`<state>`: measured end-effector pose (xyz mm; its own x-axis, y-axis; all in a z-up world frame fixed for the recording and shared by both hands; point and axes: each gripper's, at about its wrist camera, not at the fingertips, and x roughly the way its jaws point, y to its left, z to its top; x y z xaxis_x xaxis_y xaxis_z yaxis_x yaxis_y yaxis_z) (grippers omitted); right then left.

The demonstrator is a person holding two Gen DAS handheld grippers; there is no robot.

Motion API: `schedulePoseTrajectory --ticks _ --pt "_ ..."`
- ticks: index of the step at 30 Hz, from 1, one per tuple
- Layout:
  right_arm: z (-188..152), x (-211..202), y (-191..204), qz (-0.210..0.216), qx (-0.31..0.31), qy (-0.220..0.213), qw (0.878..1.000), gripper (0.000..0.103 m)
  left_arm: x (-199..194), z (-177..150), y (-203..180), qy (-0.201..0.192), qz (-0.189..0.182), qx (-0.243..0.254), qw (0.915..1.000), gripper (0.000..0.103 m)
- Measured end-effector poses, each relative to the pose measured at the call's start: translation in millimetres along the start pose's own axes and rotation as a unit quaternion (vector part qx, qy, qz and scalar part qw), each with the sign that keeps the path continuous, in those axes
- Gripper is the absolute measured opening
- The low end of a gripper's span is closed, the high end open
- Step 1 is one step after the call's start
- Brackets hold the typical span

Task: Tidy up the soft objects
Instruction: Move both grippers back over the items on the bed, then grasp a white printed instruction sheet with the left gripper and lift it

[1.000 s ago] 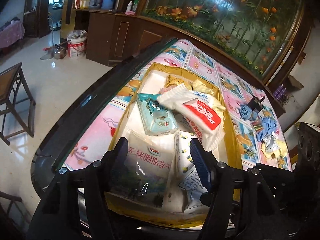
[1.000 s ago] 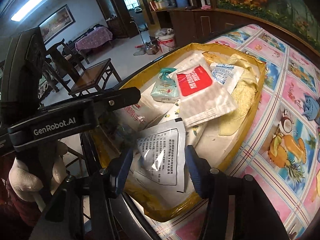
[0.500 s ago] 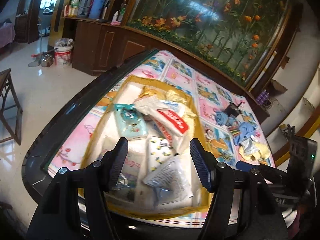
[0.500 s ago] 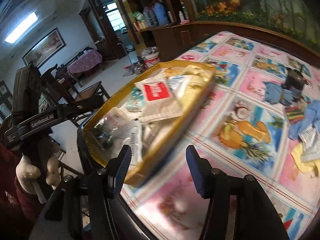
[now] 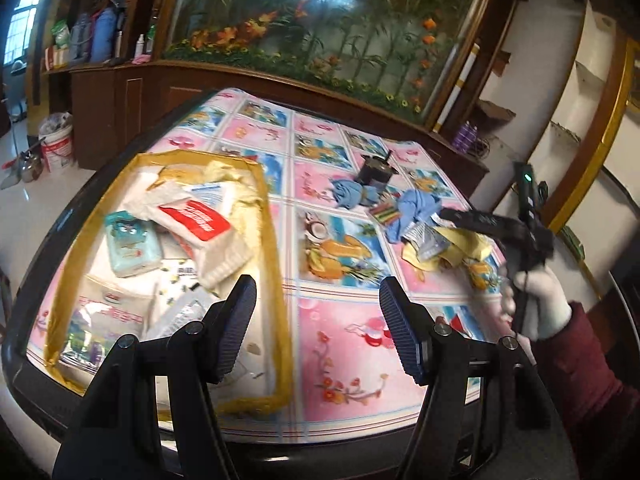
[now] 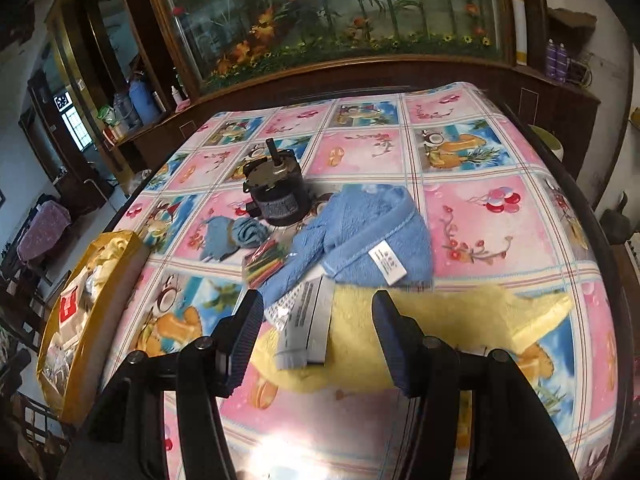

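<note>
We see a black motor (image 6: pixel 276 200) at 12 o'clock behind the blue towel (image 6: pixel 360 236). A silver packet (image 6: pixel 304 324), long axis toward 12, lies on the yellow cloth (image 6: pixel 440 320) between the right gripper's (image 6: pixel 318 336) wide, empty fingers. Left gripper (image 5: pixel 318 320) is wide and empty too. Yellow tray (image 5: pixel 276 280) at 9, on a flowered bench (image 6: pixel 480 220).

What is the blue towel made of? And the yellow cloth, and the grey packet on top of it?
The blue towel looks like soft looped cotton: nubbly, matte, with a sewn label. The yellow cloth looks fluffy, maybe fleece or microfibre; its fuzzy edge suggests that. The grey packet seems to be plastic film or foil: smooth, printed, a bit shiny.
</note>
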<state>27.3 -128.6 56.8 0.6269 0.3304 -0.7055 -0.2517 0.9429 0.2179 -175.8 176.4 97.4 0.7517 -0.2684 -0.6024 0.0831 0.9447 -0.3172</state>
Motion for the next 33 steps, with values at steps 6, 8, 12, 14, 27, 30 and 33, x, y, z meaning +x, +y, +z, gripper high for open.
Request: schedulePoseTrajectory --ticks 6,8,12,14,27,30,33 --pt "-10 40 24 0.045 -0.042 0.078 0.995 0.056 1 -2 -14 0.009 0.007 0.013 0.9999 0.065" --pt "-23 37 37 0.124 -0.054 0.107 0.985 0.056 5 -3 -16 0.017 0.007 0.014 0.9997 0.065" --pt "-39 4 40 0.197 -0.056 0.101 0.974 0.056 16 -3 -22 0.034 0.0 0.018 0.9993 0.065" --pt "-38 -13 24 0.181 -0.037 0.078 0.98 0.056 24 -2 -27 0.044 -0.009 0.022 0.9988 0.065" --pt "-38 -54 -69 0.106 0.059 0.01 0.993 0.057 160 54 -95 0.121 -0.03 0.096 0.9876 0.064" --pt "-40 -62 -87 0.102 0.079 -0.001 0.992 0.057 196 63 -103 0.131 -0.012 0.1 0.9863 0.064" --pt "-41 -68 -107 0.092 0.096 -0.008 0.991 0.057 226 69 -106 0.136 0.006 0.106 0.985 0.064"
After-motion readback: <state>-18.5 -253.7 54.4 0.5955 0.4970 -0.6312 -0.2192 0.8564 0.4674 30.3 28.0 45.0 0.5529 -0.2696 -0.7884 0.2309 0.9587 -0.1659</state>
